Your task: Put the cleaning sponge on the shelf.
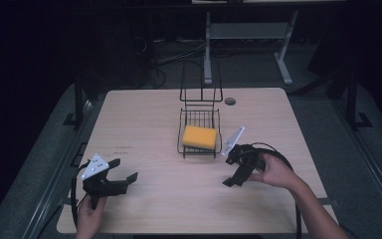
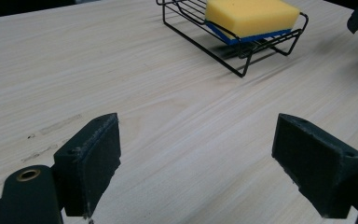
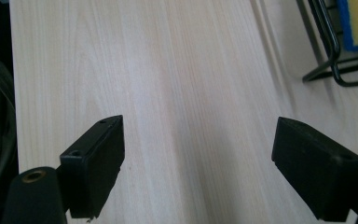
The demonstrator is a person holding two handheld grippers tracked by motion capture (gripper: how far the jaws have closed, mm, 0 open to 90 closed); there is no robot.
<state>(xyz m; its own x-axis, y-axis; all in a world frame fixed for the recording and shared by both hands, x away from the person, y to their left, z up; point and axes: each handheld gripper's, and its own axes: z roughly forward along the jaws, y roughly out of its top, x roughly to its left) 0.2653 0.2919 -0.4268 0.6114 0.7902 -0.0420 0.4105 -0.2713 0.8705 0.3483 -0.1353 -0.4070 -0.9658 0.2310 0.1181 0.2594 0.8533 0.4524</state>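
Holding both tools low over the counter (image 1: 144, 124), we note the left gripper (image 1: 122, 174) released, jaws wide, nothing between them; the right gripper (image 1: 235, 169) likewise spread and empty. A yellow sponge (image 1: 199, 136) lies inside the wire rack (image 1: 184, 144) mid-counter, just beside our right gripper. Risk, as we judge it: a jaw catching the rack's thin wire could drag or tip it, spilling the sponge. Our left gripper view reveals the sponge's blue underside (image 2: 242, 37), unseen from the high view.
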